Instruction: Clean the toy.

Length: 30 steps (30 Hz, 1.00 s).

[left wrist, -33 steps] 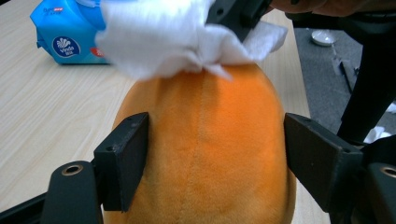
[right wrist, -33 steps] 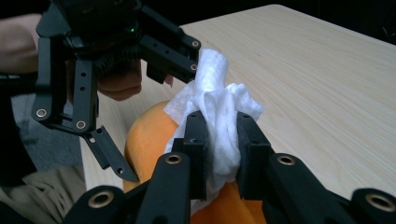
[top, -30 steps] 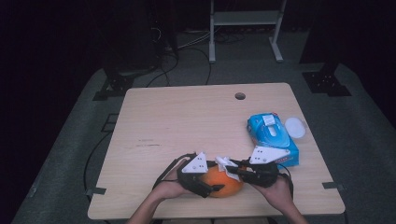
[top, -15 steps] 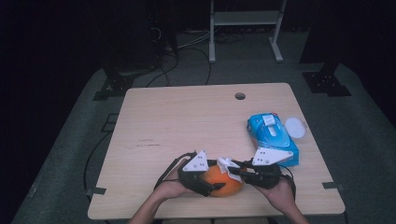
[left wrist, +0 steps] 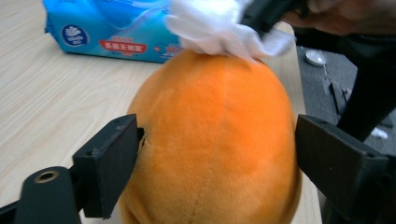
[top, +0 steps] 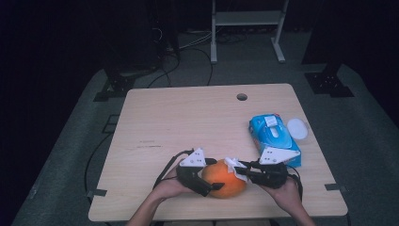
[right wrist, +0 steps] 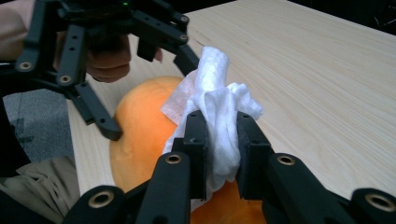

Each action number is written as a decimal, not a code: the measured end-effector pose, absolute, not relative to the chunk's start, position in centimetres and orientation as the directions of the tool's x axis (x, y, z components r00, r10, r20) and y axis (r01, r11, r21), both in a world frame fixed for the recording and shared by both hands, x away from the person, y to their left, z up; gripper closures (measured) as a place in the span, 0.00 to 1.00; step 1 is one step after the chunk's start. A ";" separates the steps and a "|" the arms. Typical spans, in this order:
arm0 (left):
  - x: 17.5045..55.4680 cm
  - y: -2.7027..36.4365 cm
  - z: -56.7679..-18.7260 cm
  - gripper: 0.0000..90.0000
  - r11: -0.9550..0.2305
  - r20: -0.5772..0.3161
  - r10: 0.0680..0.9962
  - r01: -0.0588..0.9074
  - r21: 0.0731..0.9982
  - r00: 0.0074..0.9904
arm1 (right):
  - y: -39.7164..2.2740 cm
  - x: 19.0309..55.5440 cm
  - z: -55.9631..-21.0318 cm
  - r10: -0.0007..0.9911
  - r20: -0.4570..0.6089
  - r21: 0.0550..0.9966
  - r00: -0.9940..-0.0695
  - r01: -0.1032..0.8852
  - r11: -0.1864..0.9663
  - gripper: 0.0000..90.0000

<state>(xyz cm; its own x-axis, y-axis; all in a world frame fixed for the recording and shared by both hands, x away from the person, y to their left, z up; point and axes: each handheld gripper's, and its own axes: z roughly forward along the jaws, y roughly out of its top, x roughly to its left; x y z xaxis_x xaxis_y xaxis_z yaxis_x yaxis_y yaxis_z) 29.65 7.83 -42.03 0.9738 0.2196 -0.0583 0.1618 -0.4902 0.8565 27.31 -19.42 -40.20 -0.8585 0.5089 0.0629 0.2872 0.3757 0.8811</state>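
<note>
On a pale wood table (top: 188, 122), at six o'clock, a round orange plush ball (top: 226, 179) sits between the left gripper's (top: 200, 176) just-widened jaws, while the right gripper (top: 244, 172) pinches a crumpled white wipe (right wrist: 217, 116) against it.

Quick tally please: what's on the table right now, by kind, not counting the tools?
Orange plush toy: 1
White wipe: 1
Blue wipe pack: 1
White round lid: 1
Total: 4
</note>
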 end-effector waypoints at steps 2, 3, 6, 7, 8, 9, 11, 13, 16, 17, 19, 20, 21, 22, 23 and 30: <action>29.6 8.0 -42.0 0.19 -0.486 -0.061 0.207 0.157 0.860 0.977 | -19.7 27.5 -40.3 0.517 0.068 0.881 -0.853 0.294 0.370 0.85; 29.6 8.1 -42.1 0.19 -0.486 -0.061 0.206 0.156 0.860 0.977 | -19.8 27.5 -40.3 0.523 0.069 0.880 -0.849 0.299 0.368 0.85; 29.6 8.0 -42.2 0.20 -0.480 -0.066 0.218 0.166 0.861 0.974 | -20.1 27.7 -40.5 0.533 0.080 0.881 -0.843 0.310 0.359 0.85; 29.6 7.9 -42.2 0.23 -0.485 -0.058 0.218 0.160 0.860 0.974 | -20.1 27.7 -40.5 0.533 0.080 0.881 -0.842 0.310 0.358 0.85; 29.5 7.8 -42.2 0.25 -0.492 -0.041 0.219 0.147 0.858 0.975 | -20.0 27.6 -40.4 0.535 0.076 0.880 -0.842 0.309 0.360 0.85; 29.4 7.8 -42.1 0.28 -0.493 -0.030 0.224 0.140 0.859 0.974 | -19.8 27.5 -40.3 0.534 0.075 0.882 -0.842 0.306 0.358 0.85; 29.2 7.4 -42.1 0.32 -0.493 -0.015 0.223 0.126 0.861 0.975 | -19.5 27.3 -40.0 0.524 0.072 0.888 -0.848 0.293 0.353 0.85; 28.9 7.0 -42.0 0.34 -0.498 -0.001 0.218 0.112 0.860 0.976 | -18.9 27.1 -39.8 0.500 0.087 0.898 -0.862 0.285 0.336 0.85; 28.6 6.6 -41.9 0.34 -0.510 0.023 0.210 0.090 0.855 0.977 | -17.7 26.6 -39.4 0.465 0.064 0.901 -0.883 0.251 0.354 0.85; 28.6 6.7 -41.9 0.34 -0.512 0.023 0.211 0.090 0.854 0.977 | -17.4 26.5 -39.4 0.463 0.049 0.899 -0.885 0.241 0.366 0.85; 28.7 6.9 -42.1 0.34 -0.503 0.012 0.212 0.099 0.859 0.977 | -17.3 26.5 -39.5 0.466 0.043 0.895 -0.884 0.241 0.375 0.85; 28.8 7.0 -42.2 0.34 -0.498 0.008 0.213 0.102 0.861 0.977 | -17.5 26.6 -39.5 0.470 0.051 0.894 -0.881 0.250 0.372 0.85; 28.8 7.0 -42.2 0.34 -0.497 0.004 0.214 0.106 0.861 0.977 | -17.8 26.8 -39.6 0.478 0.050 0.893 -0.877 0.254 0.372 0.85; 28.8 7.1 -42.2 0.34 -0.496 0.002 0.215 0.108 0.861 0.977 | -18.1 26.9 -39.7 0.488 0.045 0.890 -0.872 0.256 0.376 0.85; 28.9 7.1 -42.2 0.34 -0.494 -0.001 0.216 0.110 0.862 0.976 | -18.4 27.0 -39.7 0.499 0.044 0.888 -0.865 0.263 0.377 0.85; 28.8 6.7 -42.1 0.32 -0.499 0.004 0.215 0.106 0.860 0.977 | -19.3 27.1 -40.0 0.534 0.040 0.881 -0.844 0.282 0.379 0.85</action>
